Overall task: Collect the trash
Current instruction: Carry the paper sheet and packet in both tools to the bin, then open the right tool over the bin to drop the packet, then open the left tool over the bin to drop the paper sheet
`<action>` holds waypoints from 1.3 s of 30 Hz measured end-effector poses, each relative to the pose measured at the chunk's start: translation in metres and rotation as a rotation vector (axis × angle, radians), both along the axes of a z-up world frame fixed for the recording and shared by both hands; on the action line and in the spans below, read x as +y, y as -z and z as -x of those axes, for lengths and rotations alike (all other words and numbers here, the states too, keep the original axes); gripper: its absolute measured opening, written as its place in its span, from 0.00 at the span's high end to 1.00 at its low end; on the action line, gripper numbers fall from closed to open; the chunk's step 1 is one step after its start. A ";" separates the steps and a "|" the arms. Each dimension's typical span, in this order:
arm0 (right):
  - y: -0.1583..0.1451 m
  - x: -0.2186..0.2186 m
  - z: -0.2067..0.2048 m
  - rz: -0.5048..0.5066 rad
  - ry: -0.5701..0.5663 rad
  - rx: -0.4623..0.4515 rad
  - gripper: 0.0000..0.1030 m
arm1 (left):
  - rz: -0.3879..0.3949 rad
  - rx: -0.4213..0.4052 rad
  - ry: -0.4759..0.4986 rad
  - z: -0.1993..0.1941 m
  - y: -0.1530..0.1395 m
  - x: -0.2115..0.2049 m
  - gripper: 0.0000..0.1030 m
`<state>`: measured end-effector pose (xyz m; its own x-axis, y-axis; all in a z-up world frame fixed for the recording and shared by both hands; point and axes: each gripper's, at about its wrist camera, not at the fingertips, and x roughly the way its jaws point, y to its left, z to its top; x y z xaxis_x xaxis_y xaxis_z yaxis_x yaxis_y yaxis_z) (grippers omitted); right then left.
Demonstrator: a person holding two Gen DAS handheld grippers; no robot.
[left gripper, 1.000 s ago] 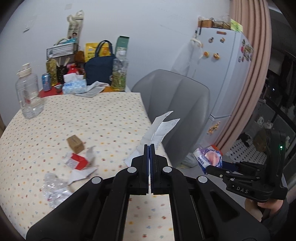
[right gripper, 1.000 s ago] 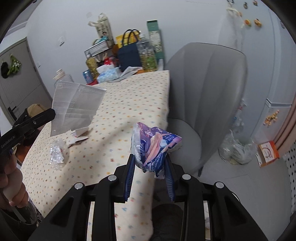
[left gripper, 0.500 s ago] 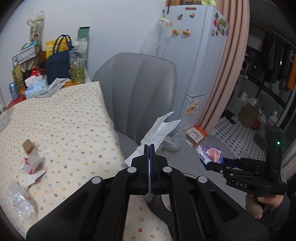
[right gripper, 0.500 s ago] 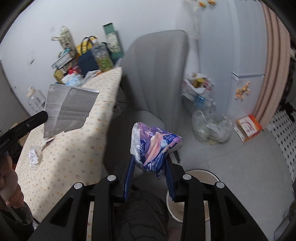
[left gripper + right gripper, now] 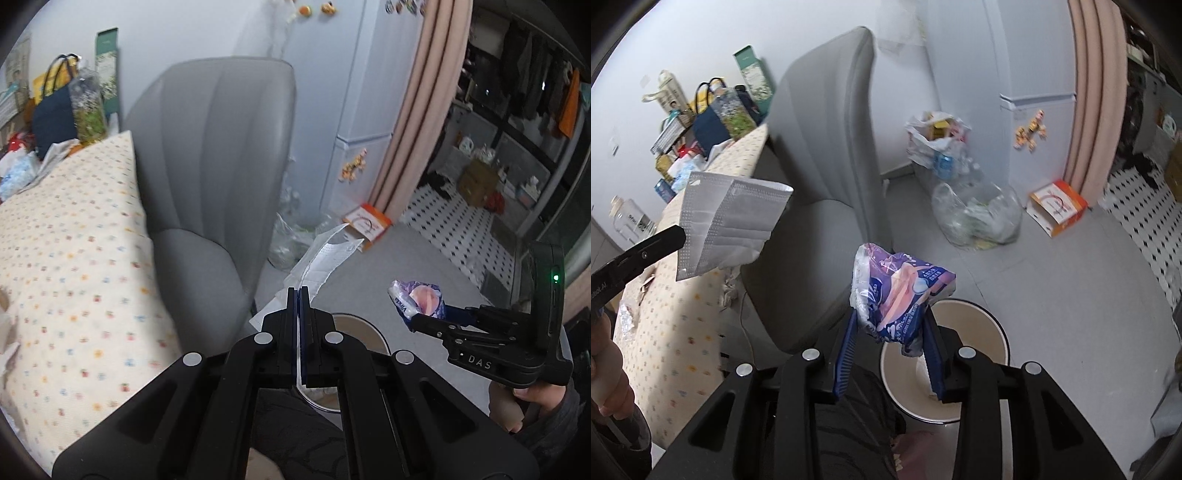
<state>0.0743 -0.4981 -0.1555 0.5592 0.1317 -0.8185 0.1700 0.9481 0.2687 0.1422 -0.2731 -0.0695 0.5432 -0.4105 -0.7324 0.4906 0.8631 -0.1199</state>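
Left gripper [image 5: 299, 291]: jaws pressed together on a white face mask [image 5: 325, 254]; mask sticking up and forward from the tips, held in the air over the floor. Seen in the right wrist view as a black tip [image 5: 670, 236] at the left edge, with the mask [image 5: 727, 225] spread flat beside the table edge.

Right gripper [image 5: 890, 328]: blue-lined fingers [image 5: 846, 350] clamped on a crumpled purple tissue wrapper [image 5: 897, 291]; wrapper bulging above the tips. Visible in the left wrist view [image 5: 419, 317] to the right, wrapper [image 5: 417, 299] pointing left.

Bin [image 5: 990, 328]: round, cream inside, dark rim; on the floor directly below and just beyond the right gripper, partly covered by its fingers and the wrapper. In the left wrist view, only a slice of the rim [image 5: 373, 328] showing behind the left gripper's frame.

Chair [image 5: 827, 147]: grey, padded, high-backed; standing between the table and the bin, near both grippers.

Table [image 5: 74, 258]: covered by a dotted cloth; bags, bottles and boxes blurred at its far end; scraps of litter [image 5: 626, 317] on the near part.

Floor clutter: clear plastic bag [image 5: 979, 218] of bottles beyond the bin; white bag [image 5: 934, 140] of rubbish by the wall; orange-and-white box [image 5: 1056, 206] beside the pink curtain [image 5: 1097, 92].

Fridge [image 5: 1030, 92]: white, magnets on the door, behind the bags.
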 end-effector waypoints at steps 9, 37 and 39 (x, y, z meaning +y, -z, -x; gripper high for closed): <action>0.042 -0.029 0.000 -0.043 0.062 0.056 0.63 | -0.056 0.064 0.046 -0.004 0.032 -0.034 0.98; 0.042 -0.092 0.041 -0.039 0.218 0.026 0.24 | -0.081 0.180 0.189 0.002 0.076 -0.099 0.98; 0.040 -0.099 0.049 -0.030 0.235 0.024 0.24 | -0.086 0.201 0.215 0.004 0.085 -0.110 0.98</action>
<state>0.0256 -0.5973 -0.1955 0.5581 0.0250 -0.8294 0.3916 0.8733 0.2898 0.1387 -0.3830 -0.1541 0.2915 -0.4318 -0.8536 0.6368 0.7535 -0.1637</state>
